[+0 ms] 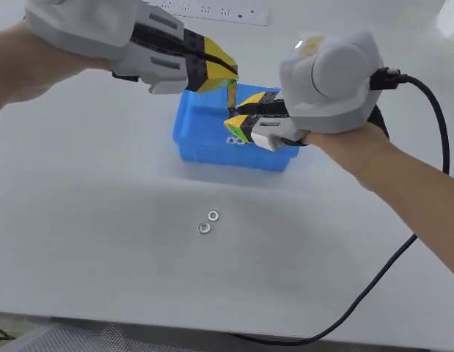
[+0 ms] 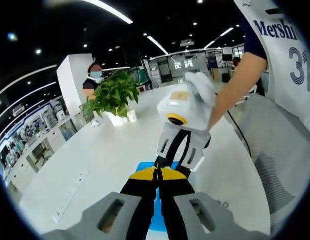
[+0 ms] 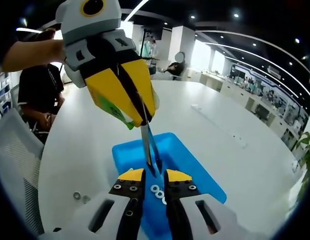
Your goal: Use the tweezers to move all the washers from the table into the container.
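Note:
A blue container (image 1: 212, 150) sits mid-table with several washers (image 1: 236, 140) inside. Two more washers (image 1: 208, 221) lie on the white table in front of it. My left gripper (image 1: 228, 73) comes in from the upper left, shut on the top of the metal tweezers (image 1: 231, 95), which hang down over the container. My right gripper (image 1: 238, 121) reaches in from the right. In the right gripper view its jaws (image 3: 155, 176) stand narrowly closed on the lower part of the tweezers (image 3: 146, 140), above the container's washers (image 3: 157, 191).
A black cable (image 1: 403, 257) runs from the right gripper across the table's right side and over the front edge. A white power strip (image 1: 212, 11) lies at the far edge. The bare tabletop (image 1: 102, 220) spreads to the left and front.

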The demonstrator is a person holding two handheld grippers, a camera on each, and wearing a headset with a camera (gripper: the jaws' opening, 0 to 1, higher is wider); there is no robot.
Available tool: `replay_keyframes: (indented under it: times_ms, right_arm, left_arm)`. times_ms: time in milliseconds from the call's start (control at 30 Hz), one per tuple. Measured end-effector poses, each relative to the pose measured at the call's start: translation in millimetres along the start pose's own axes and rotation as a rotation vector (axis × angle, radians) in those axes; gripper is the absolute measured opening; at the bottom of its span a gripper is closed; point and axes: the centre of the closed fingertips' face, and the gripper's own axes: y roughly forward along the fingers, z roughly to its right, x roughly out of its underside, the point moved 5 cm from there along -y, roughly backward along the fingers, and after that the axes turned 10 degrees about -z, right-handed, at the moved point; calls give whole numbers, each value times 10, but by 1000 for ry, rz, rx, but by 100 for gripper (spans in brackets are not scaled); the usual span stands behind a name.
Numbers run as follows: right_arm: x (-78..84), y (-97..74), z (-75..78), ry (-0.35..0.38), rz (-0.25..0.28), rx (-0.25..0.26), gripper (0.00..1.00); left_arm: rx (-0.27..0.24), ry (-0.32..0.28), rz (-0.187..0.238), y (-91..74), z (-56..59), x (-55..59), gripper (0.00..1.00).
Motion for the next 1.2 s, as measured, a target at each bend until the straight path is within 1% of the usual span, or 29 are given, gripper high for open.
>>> replay_keyframes:
  times_ms: [133,200,267,333,367,467,533,700,800,867,1000,1200]
  right_arm:
    - [-70,-65,-53,-18,23,0,16]
    - [-91,-84,-92,-51,26,3,16]
    - [-105,-103,-133,-64,27,-2,15]
    - [-124,-122,-169,-77,31,-8,14]
    - [-137,-141,-191,-100,30,-2,13]
    - [-168,-175,-253,-131,38,-3,12]
    - [-184,-199,-289,-138,39,-6,12]
    - [-198,-255,-391,-175,34,-12,12]
    - [-195,-276,-491,-209,20,-13,12]
    - [-185,-277,-529,-224,7,-9,12]
    - [-167,-300,-588,-224,0,-5,12]
    - [-120,-328,-679,-214,4,-20,12]
  left_arm:
    - [17,21,5,-63,83,-71,4]
    - [16,30,-2,-87,112,-81,4]
    - [17,32,-7,-103,128,-79,4]
    - [20,38,-15,-135,168,-83,4]
    - [21,42,-17,-147,185,-89,4]
    - [21,49,-17,-195,232,-124,4]
    - [22,56,-17,-224,269,-145,4]
    - [28,67,-20,-275,346,-151,4]
    - [40,74,-25,-307,422,-153,4]
    - [48,75,-30,-320,460,-141,4]
    - [53,75,-34,-351,530,-137,4]
    - [63,62,-30,-379,644,-127,4]
